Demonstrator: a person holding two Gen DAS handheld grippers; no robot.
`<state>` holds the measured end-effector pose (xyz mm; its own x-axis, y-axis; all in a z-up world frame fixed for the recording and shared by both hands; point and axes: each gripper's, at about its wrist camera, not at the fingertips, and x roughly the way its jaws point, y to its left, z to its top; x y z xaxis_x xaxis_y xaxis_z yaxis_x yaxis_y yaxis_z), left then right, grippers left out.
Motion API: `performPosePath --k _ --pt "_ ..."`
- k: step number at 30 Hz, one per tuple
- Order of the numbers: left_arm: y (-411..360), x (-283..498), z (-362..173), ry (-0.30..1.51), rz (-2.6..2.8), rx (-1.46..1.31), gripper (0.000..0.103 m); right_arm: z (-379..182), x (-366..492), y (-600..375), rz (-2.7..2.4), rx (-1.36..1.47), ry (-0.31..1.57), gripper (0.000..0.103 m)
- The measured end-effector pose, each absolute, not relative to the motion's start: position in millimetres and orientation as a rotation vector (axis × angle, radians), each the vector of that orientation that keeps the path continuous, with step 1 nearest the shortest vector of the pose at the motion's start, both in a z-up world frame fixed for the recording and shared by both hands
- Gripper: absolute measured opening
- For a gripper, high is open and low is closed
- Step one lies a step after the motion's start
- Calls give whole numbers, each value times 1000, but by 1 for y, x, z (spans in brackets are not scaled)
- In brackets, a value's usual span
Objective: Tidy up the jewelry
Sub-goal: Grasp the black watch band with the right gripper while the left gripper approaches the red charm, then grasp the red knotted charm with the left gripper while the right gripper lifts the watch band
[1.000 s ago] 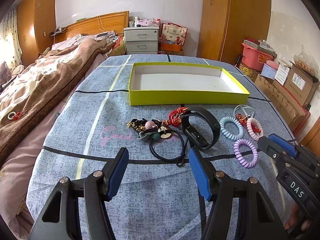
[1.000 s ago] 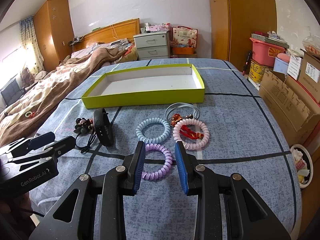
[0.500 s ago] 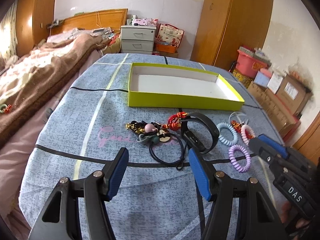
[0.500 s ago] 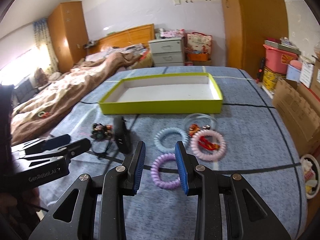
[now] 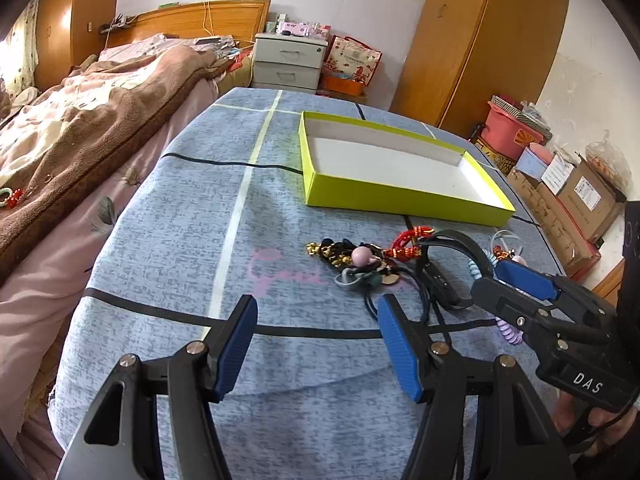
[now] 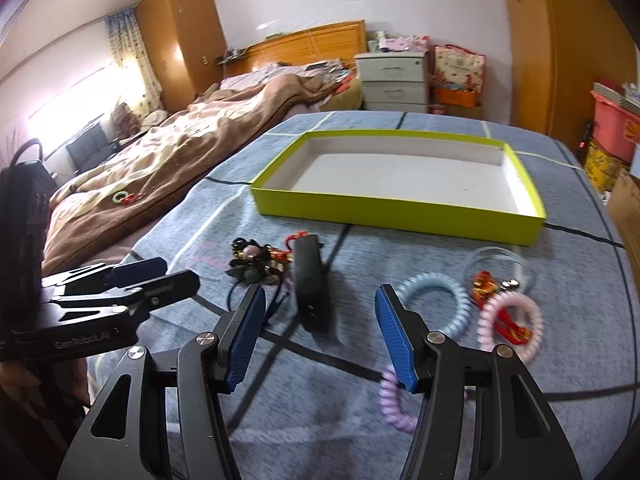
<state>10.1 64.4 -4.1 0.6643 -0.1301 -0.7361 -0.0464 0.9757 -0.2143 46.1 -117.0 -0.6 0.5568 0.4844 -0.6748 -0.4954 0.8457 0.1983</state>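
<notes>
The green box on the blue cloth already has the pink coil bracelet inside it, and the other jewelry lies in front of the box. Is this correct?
Not quite. The green box is empty in the right wrist view. The pink coil bracelet lies on the blue cloth in front of the box, with the other jewelry.

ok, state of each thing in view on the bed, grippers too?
green box: open, nothing in it
left gripper: open, nothing between the fingers
right gripper: opening, nothing between the fingers
black wristband: loose on the cover
purple coil tie: flat, partly behind a right finger
blue coil tie: flat, free
pink coil tie: flat, red charm inside
</notes>
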Motion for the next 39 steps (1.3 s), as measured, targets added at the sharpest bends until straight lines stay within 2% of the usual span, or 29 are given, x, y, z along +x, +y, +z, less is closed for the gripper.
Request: performPosePath --k 4,5,7,11,13,27,39 --pt "68 12 -7 853 -46 -229 65 -6 53 -110 592 -16 812 57" --pt "68 13 -7 855 -52 -229 65 -7 54 -110 597 -14 819 55" --pt "68 15 -7 857 -58 -230 65 -10 58 -109 596 -16 836 42" --pt "69 19 -10 864 -73 -241 65 -15 64 -109 591 -8 856 39" --pt "71 21 -11 872 -77 -244 65 -16 65 -111 593 9 860 17" --pt "65 41 -11 899 -100 -230 65 -11 66 -134 575 71 863 15" --pt "20 65 6 874 -250 -110 65 11 65 -163 534 94 812 15"
